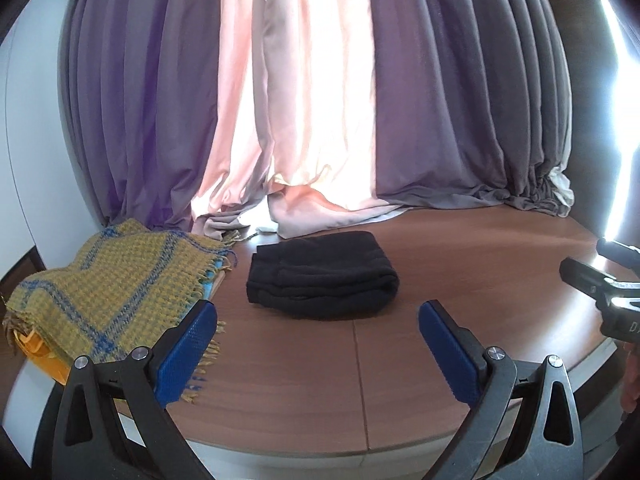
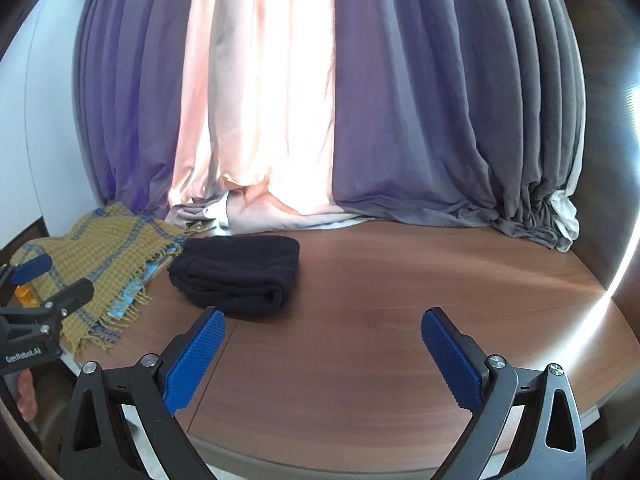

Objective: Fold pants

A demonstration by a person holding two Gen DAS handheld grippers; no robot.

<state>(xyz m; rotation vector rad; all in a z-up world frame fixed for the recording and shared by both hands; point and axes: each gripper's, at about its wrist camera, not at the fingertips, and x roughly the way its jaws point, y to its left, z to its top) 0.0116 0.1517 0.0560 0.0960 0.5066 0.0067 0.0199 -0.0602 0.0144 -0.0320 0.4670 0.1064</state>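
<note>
1. Blue-padded left gripper gapes wide, empty; right gripper likewise.
2. Black pants lie folded on the table, just beyond both.
3. Yellow blanket left; curtains behind.

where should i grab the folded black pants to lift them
Grip the black pants at the thick rolled fold on their right end, coming in from the right with the right gripper. That rounded edge stacks all layers; the left end sits near the yellow blanket.

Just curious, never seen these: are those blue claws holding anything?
No. The left gripper and right gripper are open and empty; the folded black pants lie untouched on the table.
</note>
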